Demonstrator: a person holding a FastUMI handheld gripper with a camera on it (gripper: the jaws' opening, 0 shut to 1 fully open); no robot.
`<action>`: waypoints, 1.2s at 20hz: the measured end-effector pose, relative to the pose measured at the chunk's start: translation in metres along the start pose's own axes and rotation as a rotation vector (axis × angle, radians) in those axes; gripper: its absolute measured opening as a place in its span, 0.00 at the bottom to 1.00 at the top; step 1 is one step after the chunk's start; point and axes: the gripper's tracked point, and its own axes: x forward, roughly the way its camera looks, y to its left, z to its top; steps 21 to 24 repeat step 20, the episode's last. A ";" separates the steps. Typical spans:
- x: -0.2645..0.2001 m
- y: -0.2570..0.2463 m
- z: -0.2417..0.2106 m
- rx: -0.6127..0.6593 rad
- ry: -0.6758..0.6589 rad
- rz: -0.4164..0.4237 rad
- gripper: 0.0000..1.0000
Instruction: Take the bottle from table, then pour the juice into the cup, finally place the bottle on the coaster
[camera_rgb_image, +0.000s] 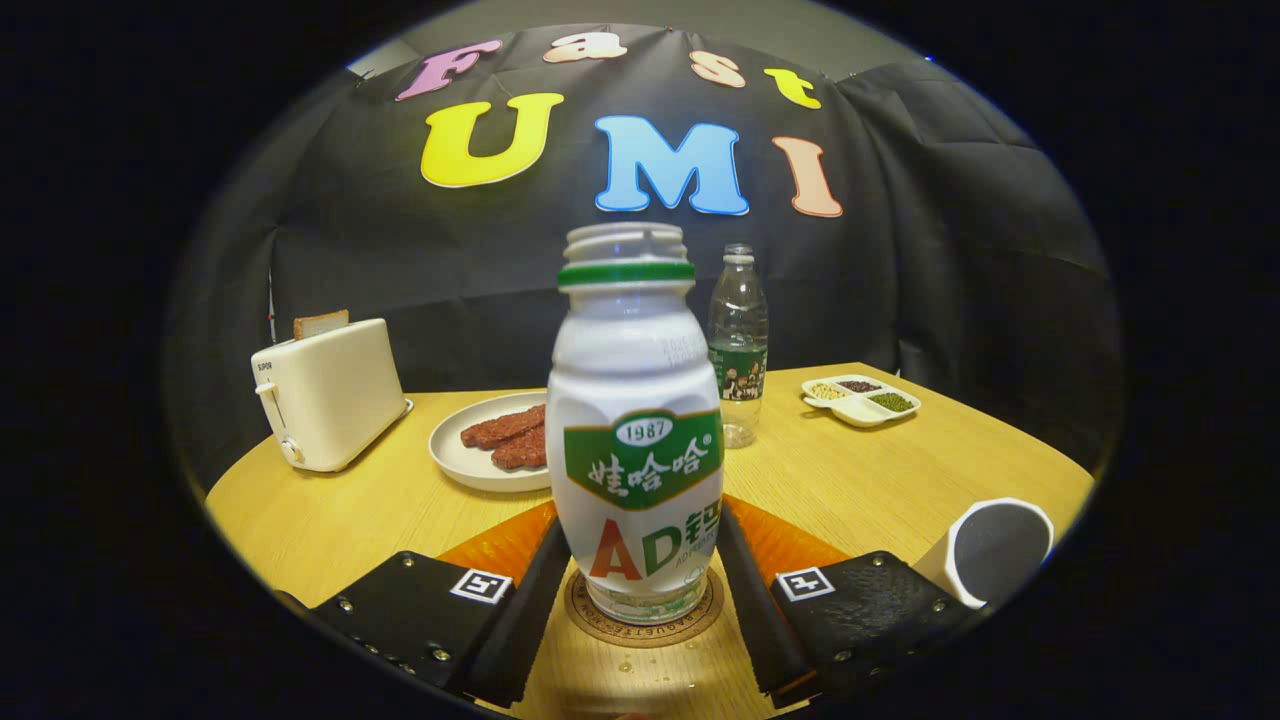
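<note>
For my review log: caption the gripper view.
Gripper shut on bottle standing on the coaster.

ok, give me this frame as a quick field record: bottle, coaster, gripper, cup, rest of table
bottle: white juice bottle, uncapped, upright, between the fingers
coaster: round coaster under the bottle's base
gripper: gripper fingers at both sides of the bottle, close or touching; grip not certain
cup: white cup, right of the fingers
table: toaster, plate of reddish slices, clear bottle, divided tray
spill: small drops ahead of the coaster

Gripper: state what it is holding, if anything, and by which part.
The gripper holds the white plastic juice bottle with the green neck ring by its lower body, one finger on each side; its base rests on the round brown coaster.
</note>
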 end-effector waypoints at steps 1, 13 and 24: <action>-0.003 0.001 0.007 0.003 -0.020 0.002 0.81; -0.076 0.002 0.113 -0.016 -0.271 0.008 0.81; -0.123 -0.015 0.156 -0.007 -0.354 0.020 0.81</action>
